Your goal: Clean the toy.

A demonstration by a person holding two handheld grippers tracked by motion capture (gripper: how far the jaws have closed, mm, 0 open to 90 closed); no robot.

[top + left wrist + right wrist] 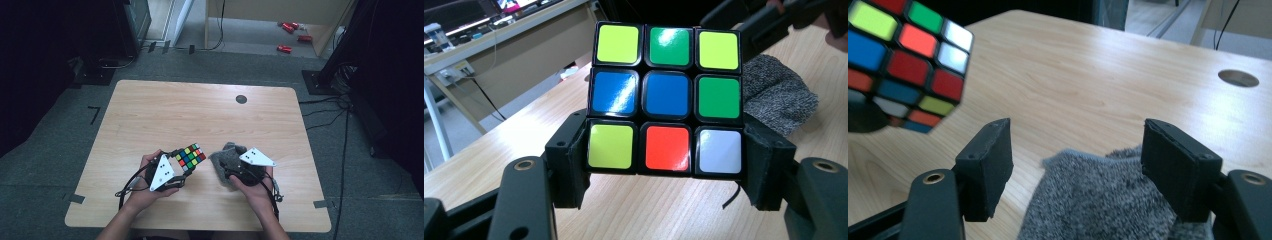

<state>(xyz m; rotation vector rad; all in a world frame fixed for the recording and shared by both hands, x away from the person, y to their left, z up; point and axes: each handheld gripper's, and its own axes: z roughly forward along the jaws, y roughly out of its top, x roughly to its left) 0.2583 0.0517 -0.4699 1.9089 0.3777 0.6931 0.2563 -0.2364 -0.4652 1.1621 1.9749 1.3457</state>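
Wide open tabletop (200,107) stretched across the upper half of the high view, nothing blocking a pass there. Lower centre was tight: the cube (190,156) and grey cloth (227,157) sat just beside each other, a slim gap between them.

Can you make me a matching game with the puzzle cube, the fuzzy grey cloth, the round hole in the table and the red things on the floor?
Things:
1. puzzle cube
2. grey cloth
3. round hole
4. red things

Places:
A. on the floor beyond the table
B. clamped between the left gripper jaws
C. near the far edge of the table
D. lying between the right gripper jaws

Pairs: 1-B, 2-D, 3-C, 4-A
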